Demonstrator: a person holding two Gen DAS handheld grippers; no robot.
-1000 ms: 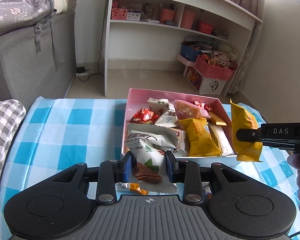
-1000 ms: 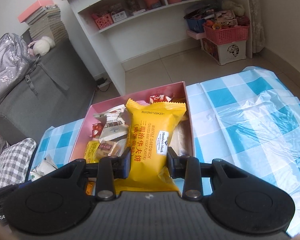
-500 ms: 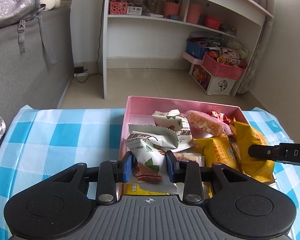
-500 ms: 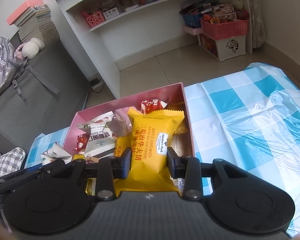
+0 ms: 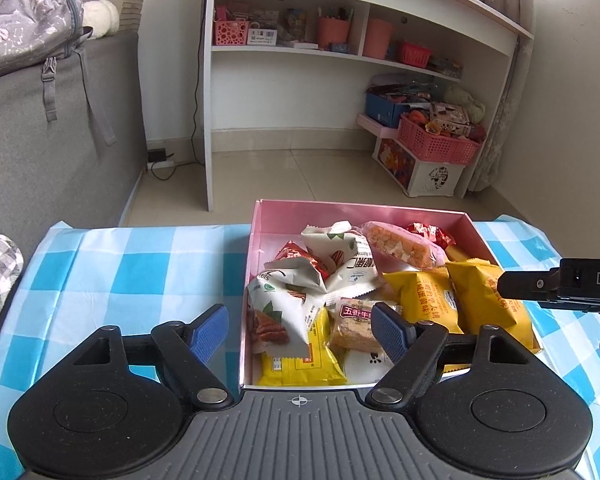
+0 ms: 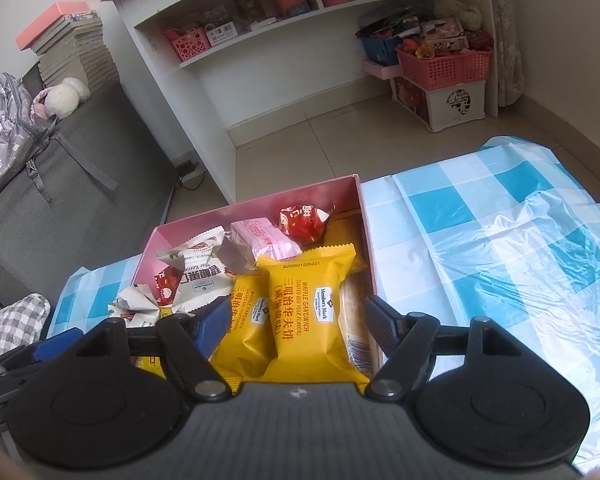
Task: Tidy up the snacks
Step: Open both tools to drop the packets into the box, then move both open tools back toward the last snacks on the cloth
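At the bottom of each frame, both tongs are opening: the left tongs (image 5: 300, 330) spread around a white pecan packet (image 5: 286, 312), the right tongs (image 6: 296, 324) around a yellow waffle packet (image 6: 310, 316), pads clear of both. The packets lie in the pink box (image 5: 256, 216) at mid-frame on the blue-checked tabletop (image 5: 132, 264); white shelves (image 5: 340, 52) stand beyond.

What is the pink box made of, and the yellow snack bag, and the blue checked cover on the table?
The pink box looks like thin cardboard: flat, stiff walls with sharp corners. The yellow snack bag seems to be plastic film, matte with crimped, zigzag ends. The blue checked cover looks like thin shiny plastic; it wrinkles and glares in the light.
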